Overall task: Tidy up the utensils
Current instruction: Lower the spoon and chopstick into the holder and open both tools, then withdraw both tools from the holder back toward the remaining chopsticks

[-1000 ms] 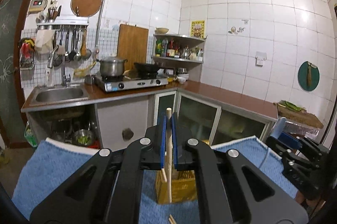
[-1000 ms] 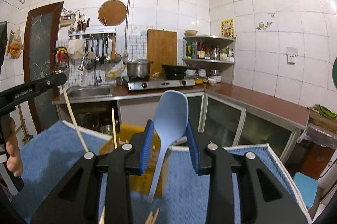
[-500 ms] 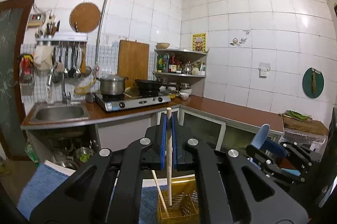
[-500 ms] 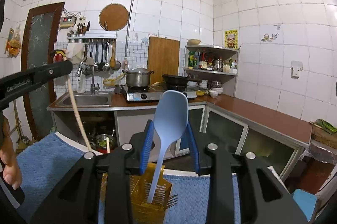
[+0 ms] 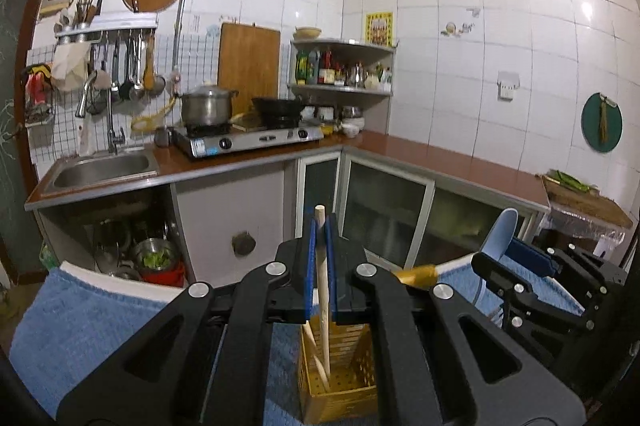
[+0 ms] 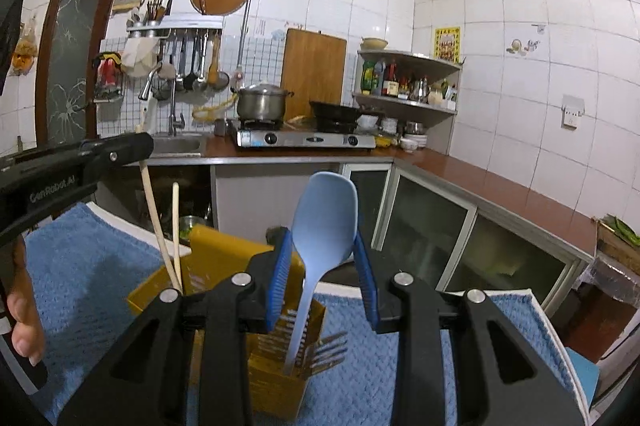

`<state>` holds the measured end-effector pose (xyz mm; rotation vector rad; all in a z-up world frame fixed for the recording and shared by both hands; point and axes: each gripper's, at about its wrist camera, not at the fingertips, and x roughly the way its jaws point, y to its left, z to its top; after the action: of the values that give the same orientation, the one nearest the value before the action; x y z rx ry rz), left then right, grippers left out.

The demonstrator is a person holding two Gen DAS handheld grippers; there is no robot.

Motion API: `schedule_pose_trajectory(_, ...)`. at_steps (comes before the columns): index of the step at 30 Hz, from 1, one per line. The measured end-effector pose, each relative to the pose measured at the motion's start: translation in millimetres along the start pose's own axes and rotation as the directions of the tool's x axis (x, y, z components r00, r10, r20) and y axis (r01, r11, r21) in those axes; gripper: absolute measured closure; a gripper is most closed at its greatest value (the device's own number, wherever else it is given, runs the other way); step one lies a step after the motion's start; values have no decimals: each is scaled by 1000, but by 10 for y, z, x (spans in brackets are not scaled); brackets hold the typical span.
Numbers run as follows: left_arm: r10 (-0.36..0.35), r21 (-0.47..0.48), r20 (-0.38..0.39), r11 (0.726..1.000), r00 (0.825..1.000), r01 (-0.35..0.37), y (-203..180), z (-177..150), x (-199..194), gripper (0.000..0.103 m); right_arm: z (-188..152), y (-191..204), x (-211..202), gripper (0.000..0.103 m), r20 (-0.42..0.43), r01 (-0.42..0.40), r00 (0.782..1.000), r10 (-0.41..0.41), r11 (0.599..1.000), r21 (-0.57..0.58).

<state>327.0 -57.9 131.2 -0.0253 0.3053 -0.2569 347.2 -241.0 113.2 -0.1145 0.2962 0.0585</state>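
A pale wooden chopstick (image 5: 323, 290) is pinched upright by the left gripper (image 5: 319, 226), its tip already inside the yellow slotted holder (image 5: 352, 378), probably so it drops straight. The blue spoon (image 6: 320, 246) stands in the next compartment between the spread jaws of the right gripper (image 6: 320, 258); contact cannot be told

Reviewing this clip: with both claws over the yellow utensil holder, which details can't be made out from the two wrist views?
- Lower end of the wooden chopstick held in the left claw: in the right wrist view it is hidden by the wall of the yellow perforated plastic utensil holder.
- Light blue plastic spoon: right claw looks open around it; contact unclear.
- Metal forks: number unclear, overlapped by the holder and spoon handle.
- Blue towel: near edge cut off by the claw bodies.
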Motion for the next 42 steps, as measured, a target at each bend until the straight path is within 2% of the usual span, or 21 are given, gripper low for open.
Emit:
schedule_pose_trajectory(9,9,13,-50,1000,999,-8,27,-208,116,99,-115,17,164,71,-42,-1,999,1,1000,-4)
schedule_pose_trajectory(17,13,13,-72,1000,997,-12,51,-234,124,99,-177,26,241,70,-111,-29,993,30,1000,9)
schedule_pose_trajectory(18,11,9,-79,1000,997,-10,62,-236,110,99,-178,22,237,68,-118,-33,992,35,999,16)
schedule_pose_trajectory(19,12,6,-81,1000,997,-12,71,-237,87,99,-175,15,230,60,-121,-37,992,39,999,20)
schedule_pose_trajectory(20,16,4,-81,1000,997,-16,81,-239,58,97,-180,15,215,56,-124,-34,992,37,999,23)
schedule_pose_trajectory(25,37,-7,-88,999,995,-38,152,-248,-146,83,-181,10,75,54,-124,-38,991,41,999,29)
schedule_pose_trajectory(27,53,-13,-79,998,995,-54,193,-233,-262,68,-156,-3,-16,54,-116,-40,992,44,999,32)
schedule_pose_trajectory(28,62,-14,-73,998,995,-63,211,-228,-324,66,-141,-14,-77,54,-110,-38,993,41,999,32)
schedule_pose_trajectory(36,118,-26,-88,992,989,-121,345,-280,-792,31,-201,-124,-514,54,-117,-30,992,37,997,64)
schedule_pose_trajectory(42,133,-56,-132,988,982,-141,414,-523,-1030,21,-482,-175,-735,54,-145,-30,989,44,995,98)
